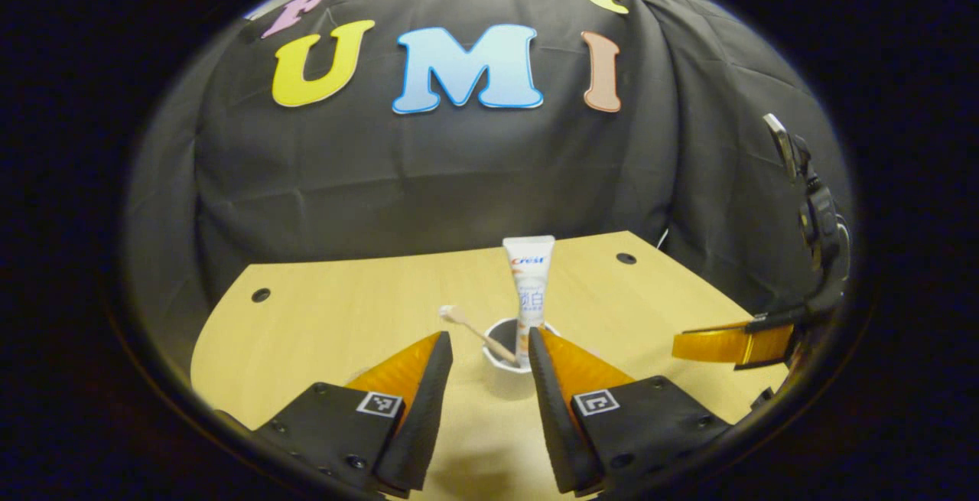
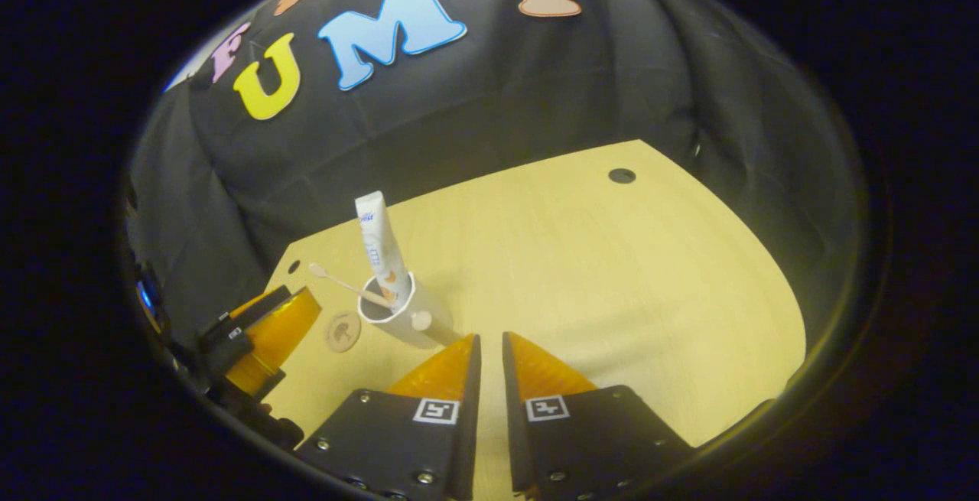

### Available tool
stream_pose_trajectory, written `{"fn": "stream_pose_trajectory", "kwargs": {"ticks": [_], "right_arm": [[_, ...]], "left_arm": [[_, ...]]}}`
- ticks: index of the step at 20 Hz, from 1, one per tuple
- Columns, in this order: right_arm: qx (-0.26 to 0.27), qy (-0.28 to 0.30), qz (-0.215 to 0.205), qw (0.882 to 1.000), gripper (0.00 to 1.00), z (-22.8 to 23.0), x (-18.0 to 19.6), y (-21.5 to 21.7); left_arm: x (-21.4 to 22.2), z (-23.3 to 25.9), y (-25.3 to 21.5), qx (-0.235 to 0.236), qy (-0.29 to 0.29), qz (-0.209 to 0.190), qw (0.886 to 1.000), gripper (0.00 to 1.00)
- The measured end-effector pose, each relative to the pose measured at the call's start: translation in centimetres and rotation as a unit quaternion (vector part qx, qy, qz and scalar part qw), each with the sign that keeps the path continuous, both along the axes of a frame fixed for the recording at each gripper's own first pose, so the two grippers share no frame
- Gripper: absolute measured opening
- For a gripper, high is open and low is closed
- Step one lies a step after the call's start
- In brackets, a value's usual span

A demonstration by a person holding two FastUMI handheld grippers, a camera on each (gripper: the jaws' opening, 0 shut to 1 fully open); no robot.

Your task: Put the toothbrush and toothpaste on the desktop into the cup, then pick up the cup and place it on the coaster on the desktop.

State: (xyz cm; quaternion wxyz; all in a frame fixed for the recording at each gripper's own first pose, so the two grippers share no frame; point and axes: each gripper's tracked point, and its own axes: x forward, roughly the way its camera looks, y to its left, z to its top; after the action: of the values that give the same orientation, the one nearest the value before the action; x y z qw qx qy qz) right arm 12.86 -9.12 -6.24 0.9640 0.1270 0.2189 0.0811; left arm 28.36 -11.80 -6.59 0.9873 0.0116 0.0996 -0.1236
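At lower centre, between the spread left gripper [image 1: 489, 348] fingers, the light, top-heavy cup [image 1: 506, 348] needs a mid-wall grip; right gripper [image 2: 488, 352] nearly closed, empty.

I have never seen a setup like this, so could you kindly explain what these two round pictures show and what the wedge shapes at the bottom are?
Each picture comes from a camera riding on a hand-held pair of tongs, looking forward along its two fingers. In the left gripper view, the left tongs stand open, their fingers either side of a white cup without gripping it. The cup holds a toothpaste tube and a toothbrush. In the right gripper view, the right tongs are nearly closed and hold nothing. Beside the cup on the wooden desktop lies a small round coaster; the cup is not yet on it.
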Motion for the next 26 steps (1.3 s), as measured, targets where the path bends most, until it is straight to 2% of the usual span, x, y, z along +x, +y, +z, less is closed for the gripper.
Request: {"fn": "stream_pose_trajectory", "kwargs": {"ticks": [1,2,3,4,5,6,9,10,11,13,14,16,23,26], "right_arm": [[-0.009,0.003,0.016,1.000,0.17,0.2,0.2,0.6],[-0.021,0.006,0.030,0.999,0.34,0.3,0.3,1.1],[-0.039,0.009,0.042,0.998,0.34,0.5,0.5,1.3],[-0.056,0.012,0.056,0.997,0.44,0.4,0.8,1.7],[-0.068,0.016,0.073,0.995,0.44,0.6,1.1,2.3],[-0.078,0.019,0.086,0.993,0.48,0.6,1.4,2.8],[-0.103,0.035,0.121,0.987,0.48,0.7,2.3,4.0],[-0.112,0.042,0.135,0.983,0.49,0.4,2.3,4.4],[-0.126,0.046,0.146,0.980,0.49,0.1,2.4,4.5],[-0.162,0.052,0.168,0.971,0.48,0.0,2.8,4.7],[-0.176,0.059,0.187,0.965,0.51,-0.2,3.0,5.1],[-0.214,0.065,0.207,0.952,0.74,-0.8,3.8,5.6],[-0.292,0.104,0.272,0.911,0.71,-3.7,5.8,7.5],[-0.305,0.115,0.285,0.901,0.71,-4.5,6.3,7.8]], "left_arm": [[-0.7,-0.5,1.2,0.000,0.007,0.007,1.000,0.70],[-1.3,-1.0,2.4,0.003,0.011,0.014,1.000,0.77],[-2.0,-1.3,3.4,0.005,0.014,0.021,1.000,0.78],[-2.6,-1.6,4.5,0.006,0.019,0.028,0.999,0.78],[-3.1,-1.8,5.5,0.006,0.022,0.036,0.999,0.78],[-3.6,-2.0,6.5,0.004,0.025,0.043,0.999,0.83],[-4.9,-2.6,8.9,-0.004,0.036,0.062,0.997,0.84],[-5.2,-2.8,9.8,-0.004,0.038,0.071,0.997,0.94],[-5.5,-2.9,10.8,-0.003,0.038,0.081,0.996,0.98],[-6.1,-2.9,12.4,0.000,0.039,0.097,0.995,1.00],[-6.3,-2.9,13.1,0.001,0.040,0.103,0.994,1.00],[-6.8,-2.9,14.5,0.001,0.044,0.117,0.992,1.00],[-9.7,-4.7,18.9,-0.011,0.069,0.171,0.983,1.00],[-10.8,-5.2,20.4,-0.016,0.076,0.194,0.978,1.00]]}}
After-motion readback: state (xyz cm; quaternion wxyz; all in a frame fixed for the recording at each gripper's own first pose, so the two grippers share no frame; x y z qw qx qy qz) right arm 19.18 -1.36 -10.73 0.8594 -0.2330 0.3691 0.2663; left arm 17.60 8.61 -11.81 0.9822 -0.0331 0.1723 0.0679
